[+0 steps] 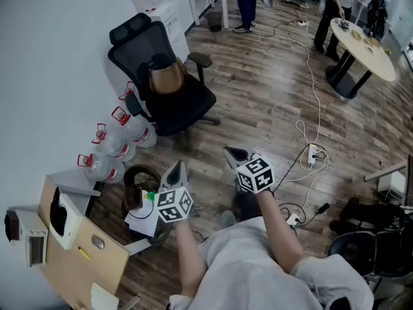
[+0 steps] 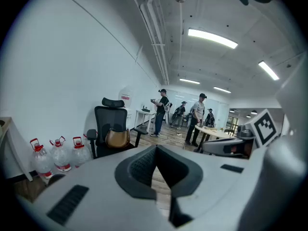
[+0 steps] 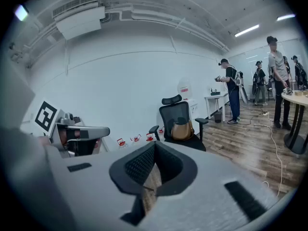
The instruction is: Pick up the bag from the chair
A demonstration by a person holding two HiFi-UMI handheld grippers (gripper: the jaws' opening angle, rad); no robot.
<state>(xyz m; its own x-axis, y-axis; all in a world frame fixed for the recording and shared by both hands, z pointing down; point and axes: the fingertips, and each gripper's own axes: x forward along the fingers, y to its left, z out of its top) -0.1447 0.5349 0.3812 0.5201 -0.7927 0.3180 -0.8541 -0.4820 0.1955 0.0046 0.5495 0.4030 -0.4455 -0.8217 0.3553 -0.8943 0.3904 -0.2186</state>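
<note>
A brown bag (image 1: 166, 76) stands upright on the seat of a black office chair (image 1: 184, 102) against the white wall. It also shows in the left gripper view, bag (image 2: 117, 138) on chair (image 2: 109, 117), and in the right gripper view, bag (image 3: 182, 130) on chair (image 3: 176, 110). My left gripper (image 1: 177, 168) and right gripper (image 1: 233, 152) are held side by side well short of the chair, pointing toward it. Both are shut with nothing between the jaws, as seen at the left gripper (image 2: 156, 150) and right gripper (image 3: 154, 147).
Several water bottles (image 1: 116, 137) stand left of the chair, a water dispenser (image 1: 161, 11) behind it. A cardboard box (image 1: 80, 254) and round bin (image 1: 143, 179) sit near left. Cables and a power strip (image 1: 313, 154) lie on the wood floor. People stand by a round table (image 1: 361, 41).
</note>
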